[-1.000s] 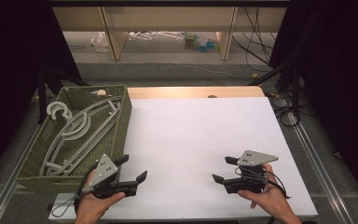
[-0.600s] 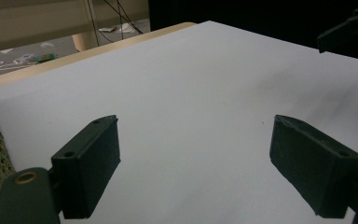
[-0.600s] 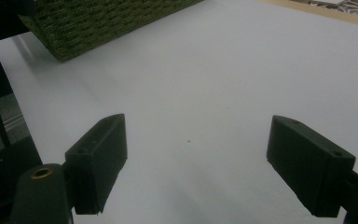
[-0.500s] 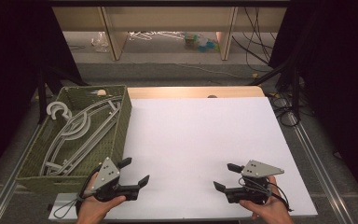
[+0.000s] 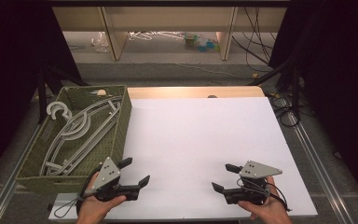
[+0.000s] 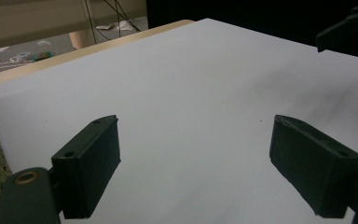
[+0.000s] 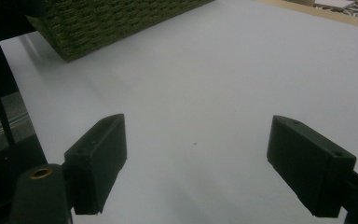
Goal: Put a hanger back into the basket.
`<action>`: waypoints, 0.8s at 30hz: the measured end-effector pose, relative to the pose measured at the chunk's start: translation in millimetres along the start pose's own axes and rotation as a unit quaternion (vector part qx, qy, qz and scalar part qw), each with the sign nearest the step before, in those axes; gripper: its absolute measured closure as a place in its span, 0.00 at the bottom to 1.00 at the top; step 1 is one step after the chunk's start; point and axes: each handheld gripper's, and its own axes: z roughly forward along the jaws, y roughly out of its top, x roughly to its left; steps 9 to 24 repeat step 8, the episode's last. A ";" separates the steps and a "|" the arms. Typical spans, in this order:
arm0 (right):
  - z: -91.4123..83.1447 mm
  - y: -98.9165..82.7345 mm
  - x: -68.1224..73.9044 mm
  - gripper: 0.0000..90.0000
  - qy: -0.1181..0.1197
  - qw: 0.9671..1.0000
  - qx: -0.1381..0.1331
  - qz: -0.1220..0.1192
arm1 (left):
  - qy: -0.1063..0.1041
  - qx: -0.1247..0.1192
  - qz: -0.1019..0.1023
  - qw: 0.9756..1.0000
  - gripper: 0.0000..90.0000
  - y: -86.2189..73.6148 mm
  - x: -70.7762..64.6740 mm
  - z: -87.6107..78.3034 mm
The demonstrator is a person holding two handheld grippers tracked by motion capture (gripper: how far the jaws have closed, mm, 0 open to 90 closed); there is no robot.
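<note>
— Where are the grippers?
— Left gripper point(image 5: 135, 171) and right gripper point(image 5: 221, 176) sit at the near edge of the white worktop point(image 5: 196, 135), jaws apart, holding nothing.
— And the hangers point(image 5: 77, 133)?
— In the green basket point(image 5: 121, 126), far left.
</note>
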 end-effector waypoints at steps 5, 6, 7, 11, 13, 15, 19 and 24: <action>0.8 -0.2 0.1 0.23 0.003 1.000 0.001 0.001 | -0.001 0.002 0.000 1.000 0.18 0.0 -0.4 0.3; 0.8 -0.2 0.1 0.23 0.004 1.000 0.001 0.002 | -0.003 -0.001 -0.008 1.000 0.18 -0.7 -0.9 1.3; 0.8 -0.2 0.1 0.23 0.004 1.000 0.001 0.002 | -0.003 -0.001 -0.008 1.000 0.18 -0.7 -0.9 1.3; 0.7 -0.3 0.4 0.23 0.000 1.000 0.004 0.003 | 0.000 0.003 -0.005 1.000 0.18 -0.6 -1.0 0.7; 0.7 -0.3 0.4 0.23 0.000 1.000 0.004 0.003 | 0.000 0.003 -0.005 1.000 0.18 -0.6 -1.0 0.7; 0.7 -0.3 0.4 0.23 0.000 1.000 0.004 0.003 | 0.000 0.003 -0.005 1.000 0.18 -0.6 -1.0 0.7; 0.7 -0.3 0.4 0.23 0.000 1.000 0.004 0.003 | 0.000 0.003 -0.005 1.000 0.18 -0.6 -1.0 0.7; 0.7 -0.3 0.4 0.23 0.000 1.000 0.004 0.003 | 0.000 0.003 -0.005 1.000 0.18 -0.6 -1.0 0.7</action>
